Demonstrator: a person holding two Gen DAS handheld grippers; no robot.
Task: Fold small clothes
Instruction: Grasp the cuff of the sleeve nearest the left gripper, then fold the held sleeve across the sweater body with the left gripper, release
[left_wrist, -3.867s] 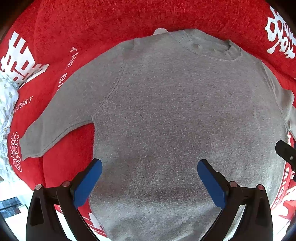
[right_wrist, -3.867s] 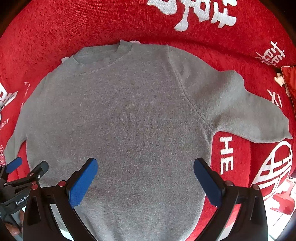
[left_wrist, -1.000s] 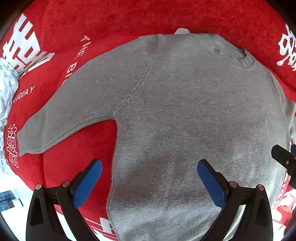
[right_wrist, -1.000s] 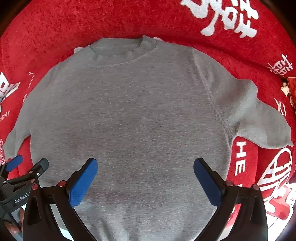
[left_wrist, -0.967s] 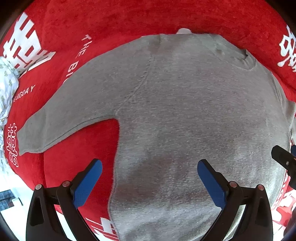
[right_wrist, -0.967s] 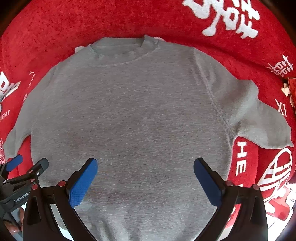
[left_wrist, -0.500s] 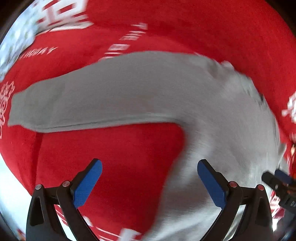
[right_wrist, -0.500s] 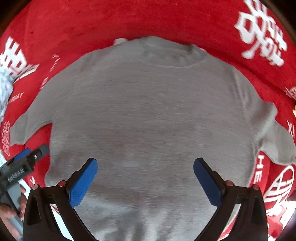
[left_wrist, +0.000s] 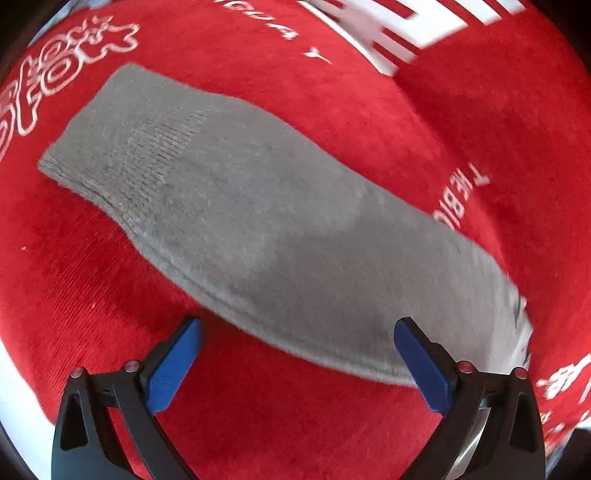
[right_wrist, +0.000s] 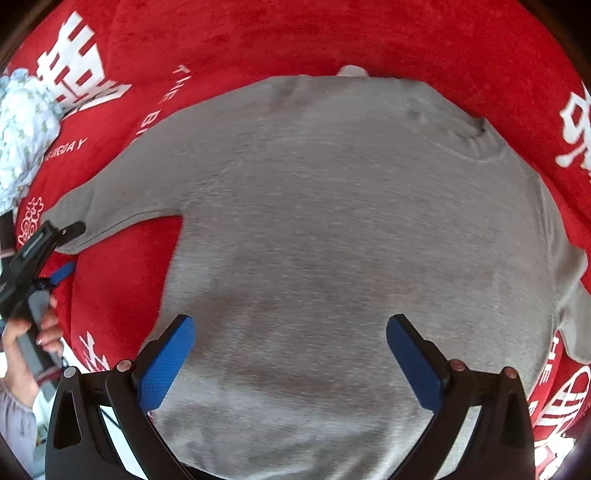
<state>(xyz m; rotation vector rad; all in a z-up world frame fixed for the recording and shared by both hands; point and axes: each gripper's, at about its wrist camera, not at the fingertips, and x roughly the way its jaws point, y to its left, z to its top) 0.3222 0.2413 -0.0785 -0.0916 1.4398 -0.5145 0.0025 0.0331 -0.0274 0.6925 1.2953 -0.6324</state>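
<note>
A small grey sweater (right_wrist: 351, 229) lies flat, front up, on a red cloth (right_wrist: 332, 37) with white lettering. Its left sleeve (left_wrist: 258, 229) fills the left wrist view, the ribbed cuff (left_wrist: 122, 147) at upper left. My left gripper (left_wrist: 295, 354) is open, hovering just short of the sleeve's near edge, nothing between its blue pads. The right wrist view shows that left gripper (right_wrist: 62, 251) beside the cuff end, held by a hand (right_wrist: 22, 332). My right gripper (right_wrist: 291, 350) is open above the sweater's lower body, holding nothing.
A white garment with a small green print (right_wrist: 22, 129) is bunched at the far left on the red cloth. The sweater's right sleeve (right_wrist: 576, 325) hangs toward the right edge. The cloth's near edge drops off at the bottom left, beside the hand.
My left gripper swung left from the sweater's body to its left sleeve and came in close. The right gripper also shifted left, so the body now fills its view.
</note>
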